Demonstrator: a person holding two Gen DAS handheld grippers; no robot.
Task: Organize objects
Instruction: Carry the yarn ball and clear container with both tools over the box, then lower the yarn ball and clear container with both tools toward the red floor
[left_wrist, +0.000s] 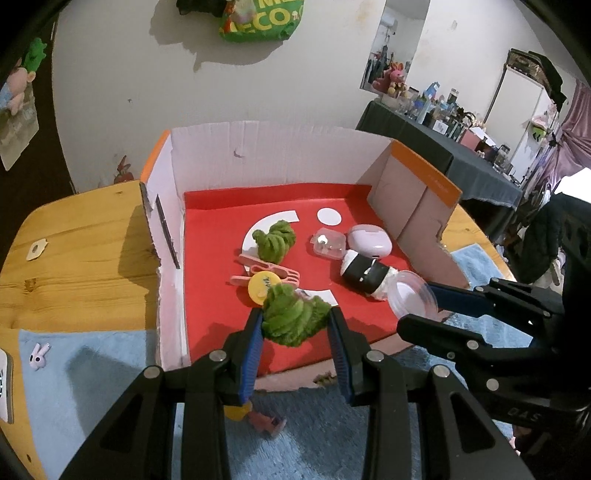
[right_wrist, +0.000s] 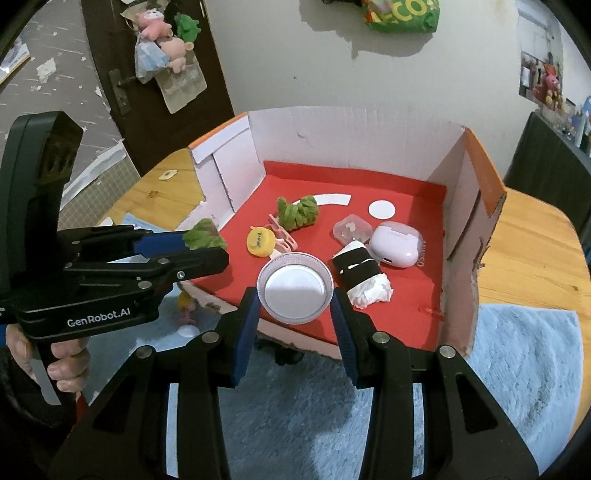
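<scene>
While the left gripper squeezes a fuzzy green scrunchie and the right gripper squeezes a round clear lid, both hang over the near edge of the red box. The slippery lid might pop out and fall onto the blue mat.

Bright, even indoor light; sharp focus; soft shadows fall leftward on the wall; fisheye bending darkens the corners.

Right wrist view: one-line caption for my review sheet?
Right gripper holds a round clear lid over the red-lined box; left gripper holds a green fuzzy toy.
</scene>
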